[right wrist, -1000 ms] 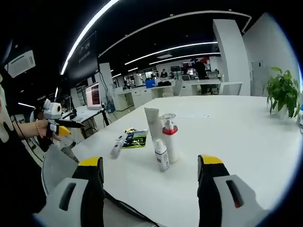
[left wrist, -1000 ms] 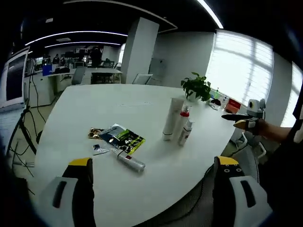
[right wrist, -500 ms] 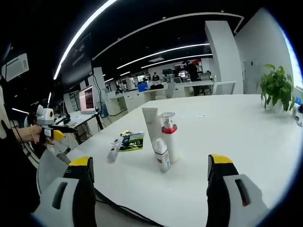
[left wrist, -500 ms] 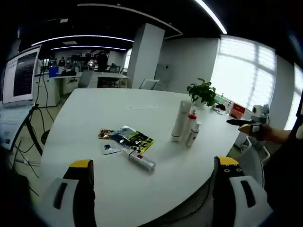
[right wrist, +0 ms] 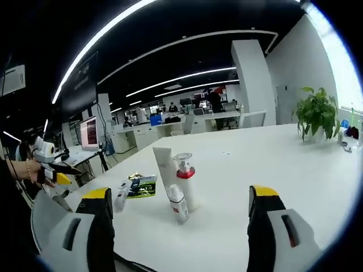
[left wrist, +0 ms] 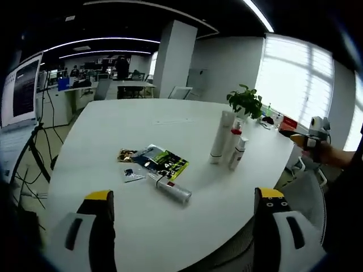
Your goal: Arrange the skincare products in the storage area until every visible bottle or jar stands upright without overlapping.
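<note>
On the white table point(left wrist: 113, 130) three products stand upright together: a white tube point(left wrist: 219, 137), a red-collared pump bottle point(left wrist: 232, 141) and a small white spray bottle point(left wrist: 237, 153). A silver tube point(left wrist: 170, 188) lies flat beside a green sachet point(left wrist: 161, 162) and small packets point(left wrist: 132, 174). My left gripper point(left wrist: 178, 226) is open, over the near table edge. In the right gripper view the same tube point(right wrist: 164, 177), pump bottle point(right wrist: 184, 181) and spray bottle point(right wrist: 177, 204) stand ahead of my open right gripper point(right wrist: 177, 221); the lying tube point(right wrist: 121, 195) and sachet point(right wrist: 142, 186) are further left.
A potted plant point(left wrist: 246, 103) point(right wrist: 316, 113) stands at the table's far edge near small items by the window. A mesh chair back point(left wrist: 306, 198) sits at the right table edge, another point(right wrist: 48, 218) at the left. Office desks and monitors fill the background.
Both cameras shifted slightly; the products look a little nearer in the left gripper view and the right gripper view tilted upward. No object on the table moved.
</note>
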